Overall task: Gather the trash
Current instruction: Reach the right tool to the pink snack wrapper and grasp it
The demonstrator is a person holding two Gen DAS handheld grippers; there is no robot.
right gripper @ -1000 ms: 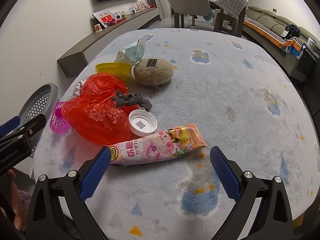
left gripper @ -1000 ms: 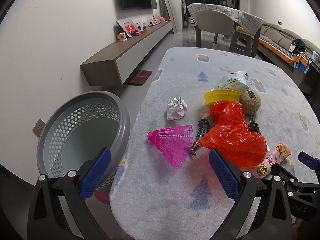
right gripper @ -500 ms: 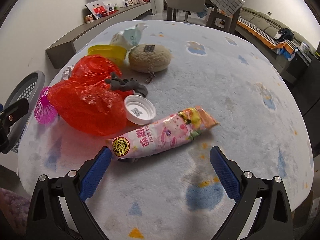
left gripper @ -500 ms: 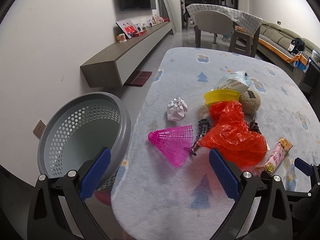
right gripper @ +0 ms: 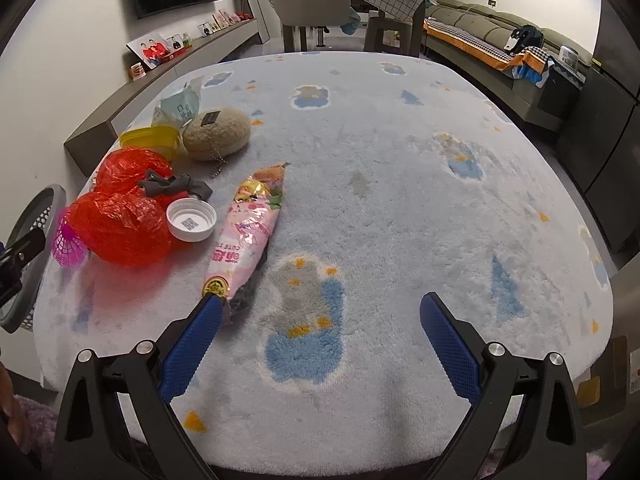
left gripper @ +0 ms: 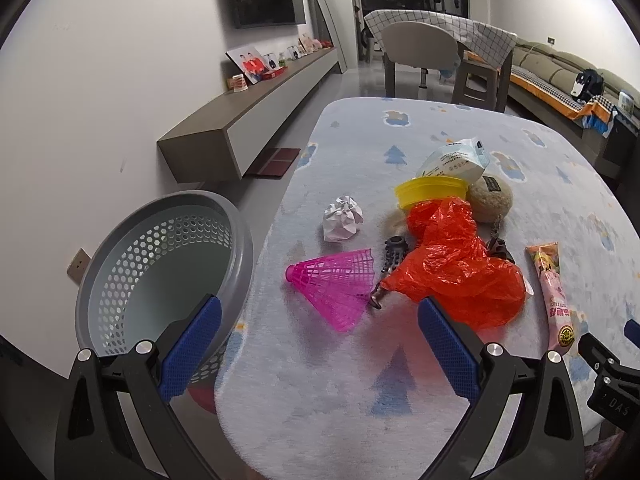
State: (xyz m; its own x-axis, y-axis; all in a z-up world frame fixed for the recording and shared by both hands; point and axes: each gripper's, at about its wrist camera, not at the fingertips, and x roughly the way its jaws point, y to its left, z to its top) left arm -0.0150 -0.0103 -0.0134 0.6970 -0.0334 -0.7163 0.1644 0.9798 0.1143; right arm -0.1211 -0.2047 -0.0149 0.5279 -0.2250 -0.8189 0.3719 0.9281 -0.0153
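A grey perforated basket (left gripper: 160,264) stands on the floor left of the table. On the table lie a crumpled white paper ball (left gripper: 343,224), a pink shuttlecock (left gripper: 336,280), a red plastic bag (left gripper: 460,268) and a pink snack wrapper (left gripper: 554,292). My left gripper (left gripper: 316,344) is open and empty, above the table's near left edge. My right gripper (right gripper: 320,340) is open and empty; its left fingertip (right gripper: 208,312) is at the near end of the pink snack wrapper (right gripper: 248,236). The red bag (right gripper: 120,216) and a white cap (right gripper: 191,220) lie left of the wrapper.
A yellow lid (left gripper: 432,192), a beige plush pouch (left gripper: 490,200), a pale packet (left gripper: 456,164) and a dark hair clip (left gripper: 394,256) lie among the trash. The table has a fluffy blue cover (right gripper: 400,160). A chair (right gripper: 316,4) and a sofa (right gripper: 500,40) stand behind it.
My right gripper has swung to the right, so the pink wrapper now points away along my left finger. The left view has shifted only slightly.
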